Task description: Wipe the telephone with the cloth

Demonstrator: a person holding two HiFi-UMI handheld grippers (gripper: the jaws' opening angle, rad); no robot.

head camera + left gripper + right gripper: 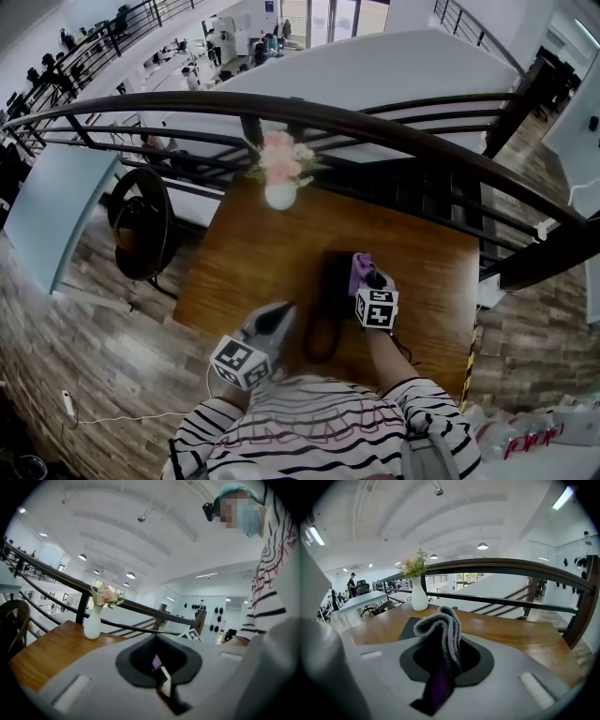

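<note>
Two grippers: both sit low in the head view, over the near half of a wooden table (246,262). The left gripper (284,313) is lower left of centre and the right gripper (368,278) is right of centre.
Around: a white vase (279,194) with pink flowers (281,159) stands at the table's far edge, upper middle. A dark curved railing (375,122) runs behind it. A round-backed chair (145,220) stands off the table's left side.
In the way: the right gripper and its cloth (359,268) cover the telephone's upper right part. Striped sleeves (319,436) fill the bottom edge.
Telephone (333,281): black, lying flat at mid-frame, its cord (319,345) looping toward the bottom.
Right gripper state: jaws pinching the cloth, a purple-grey knit fold that stands up out of them.
Left gripper state: jaws pressed almost together with only a thin slit left, and nothing is gripped.
Head view only: the cord, the chair and both grippers together.
Right gripper view only: the cloth's ribbed fold up close, with a dark corner of the telephone low and left behind it.
Left gripper view only: the right gripper's marker cube at centre right, and a purple sliver seen through the slit.
Cloth to telephone: the cloth is over its upper right part; contact cannot be told.
Left gripper to telephone: just left of it, apart.
</note>
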